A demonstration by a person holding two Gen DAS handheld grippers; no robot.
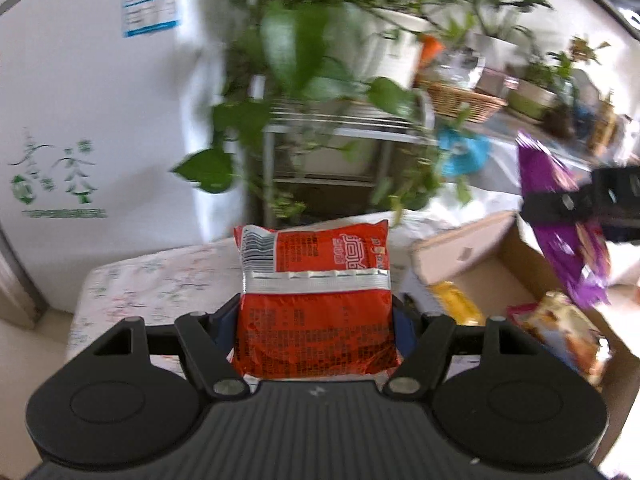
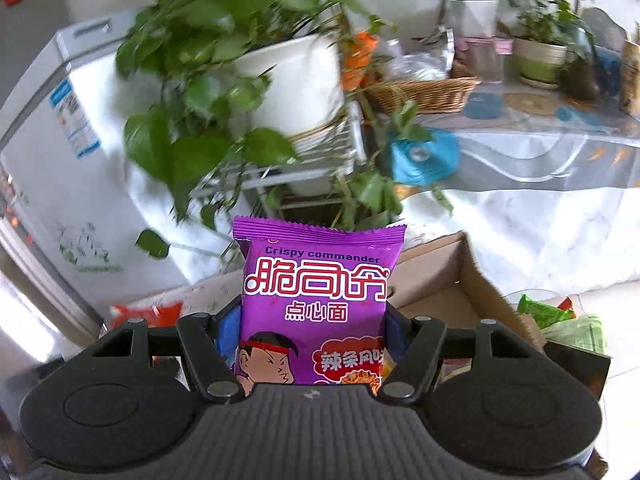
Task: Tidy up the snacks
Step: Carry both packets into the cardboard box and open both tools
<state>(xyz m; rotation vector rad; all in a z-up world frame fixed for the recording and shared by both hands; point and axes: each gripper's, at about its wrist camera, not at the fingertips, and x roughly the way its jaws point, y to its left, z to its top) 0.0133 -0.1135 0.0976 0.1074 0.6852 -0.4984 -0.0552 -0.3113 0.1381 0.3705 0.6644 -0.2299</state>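
Note:
My left gripper is shut on a red snack packet, held upright with its silver seam and barcode toward the camera. My right gripper is shut on a purple snack packet printed "Crispy commander". In the left wrist view the purple packet and the right gripper hang above an open cardboard box. The box holds a yellow packet and an orange-and-blue packet. The same cardboard box lies just behind the purple packet in the right wrist view.
A table with a patterned cloth lies under the left gripper. A white fridge stands at the left. A metal rack with a big potted plant is straight behind. Green packets lie right of the box. A wicker basket sits further back.

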